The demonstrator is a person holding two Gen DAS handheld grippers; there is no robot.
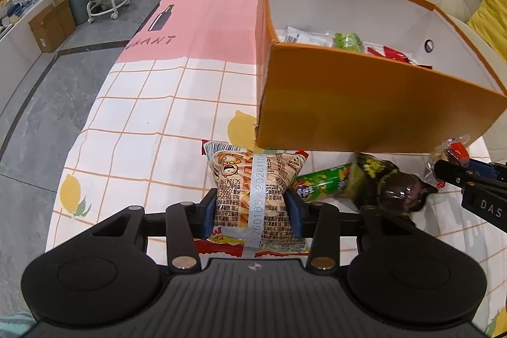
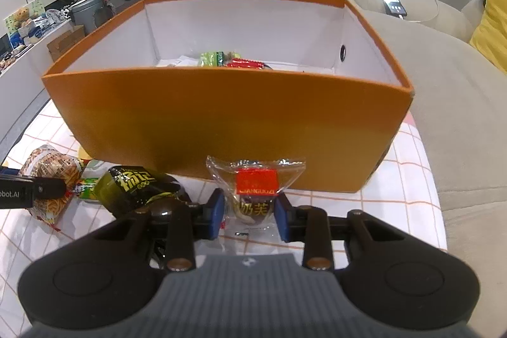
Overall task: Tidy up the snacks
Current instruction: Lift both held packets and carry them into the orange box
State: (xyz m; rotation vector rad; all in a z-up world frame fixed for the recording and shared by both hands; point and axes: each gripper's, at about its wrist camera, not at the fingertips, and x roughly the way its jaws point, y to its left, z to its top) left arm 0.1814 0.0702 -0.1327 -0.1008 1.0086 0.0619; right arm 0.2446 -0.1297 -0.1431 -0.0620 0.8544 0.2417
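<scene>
Left gripper point(image 1: 252, 209): black frame, blue-padded fingers point(image 1: 209, 211), level and low over the tabletop, jaws clamped on both sides of a packet. Right gripper point(image 2: 250, 216): same build, blue fingers point(image 2: 216, 213) pressed against a clear wrapper, level, pointing forward.

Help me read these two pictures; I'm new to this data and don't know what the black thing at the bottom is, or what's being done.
The black thing is a hand-held gripper with a camera on it; a person holds one in each hand. One picture looks along the left gripper, which is shut on a fries bag. The other looks along the right gripper, shut on a clear packet. Ahead, on a checked tablecloth, stands an orange box with a few snacks already inside. Between the grippers lie a green packet and a dark packet.
</scene>
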